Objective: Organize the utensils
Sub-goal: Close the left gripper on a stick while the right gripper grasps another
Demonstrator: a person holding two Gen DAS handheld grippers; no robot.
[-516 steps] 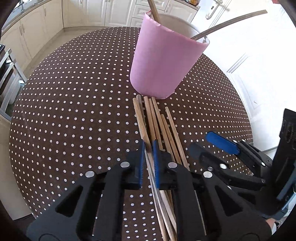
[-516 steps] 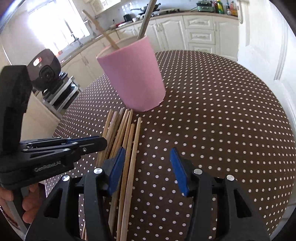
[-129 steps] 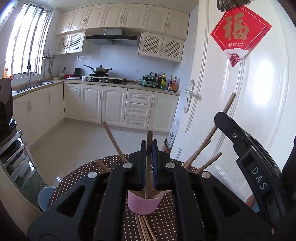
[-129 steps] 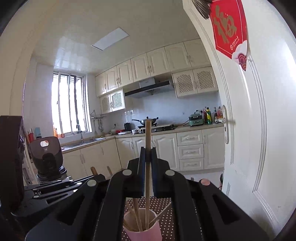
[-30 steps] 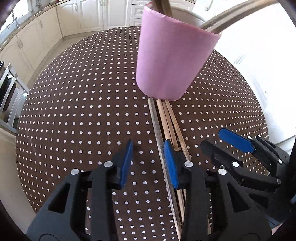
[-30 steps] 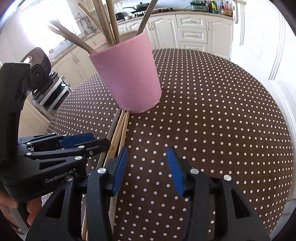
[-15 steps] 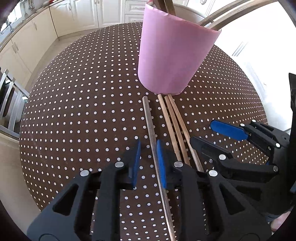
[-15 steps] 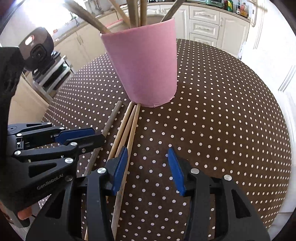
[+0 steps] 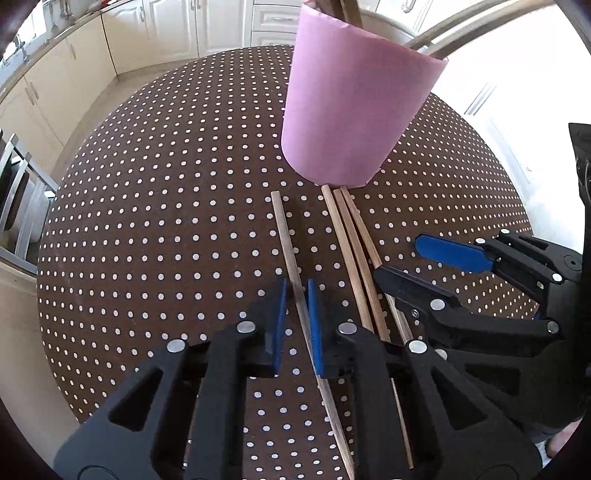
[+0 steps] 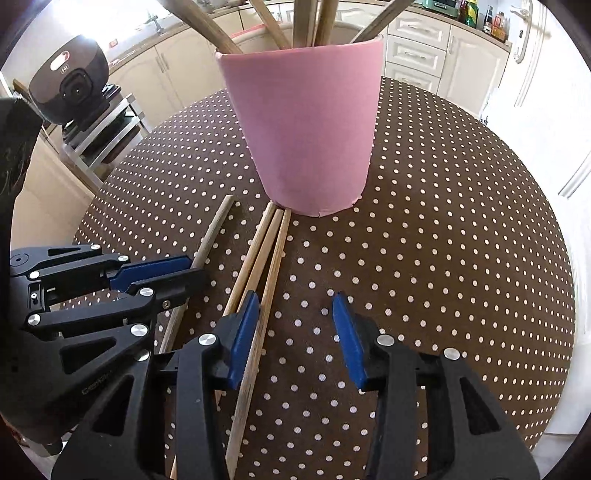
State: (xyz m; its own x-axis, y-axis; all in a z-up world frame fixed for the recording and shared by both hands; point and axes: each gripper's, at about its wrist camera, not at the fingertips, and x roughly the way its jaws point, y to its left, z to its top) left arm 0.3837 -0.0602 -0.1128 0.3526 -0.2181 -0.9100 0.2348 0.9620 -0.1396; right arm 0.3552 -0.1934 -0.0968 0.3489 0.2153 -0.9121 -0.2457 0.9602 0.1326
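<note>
Closing around a single wooden chopstick (image 9: 291,254), the left gripper (image 9: 295,314) has its blue pads on either side of the stick, with only a sliver of gap visible; I cannot tell whether the pads already press on it. That chopstick lies by itself on the tablecloth, set apart to the left of the others and angled toward the cup. In the right wrist view the same stick (image 10: 210,236) runs under the left gripper's (image 10: 159,271) black fingers.

The right gripper (image 10: 291,332) has its jaws apart and narrowing slightly. Its left pad sits against the outermost stick of a trio of chopsticks (image 10: 266,251), and bare dotted cloth shows between the pads, so nothing is caught there. In the left wrist view this gripper (image 9: 417,258) reaches in from the right, its lower finger lying over those three sticks (image 9: 351,236).

The three lie side by side, touching, with their far ends just at the foot of the pink cup (image 9: 354,110). The cup stands upright on the brown polka-dot tablecloth (image 10: 461,258) and holds several more chopsticks (image 10: 317,22) leaning out of its mouth. Cream kitchen cabinets (image 10: 417,55) line the room behind the table.
</note>
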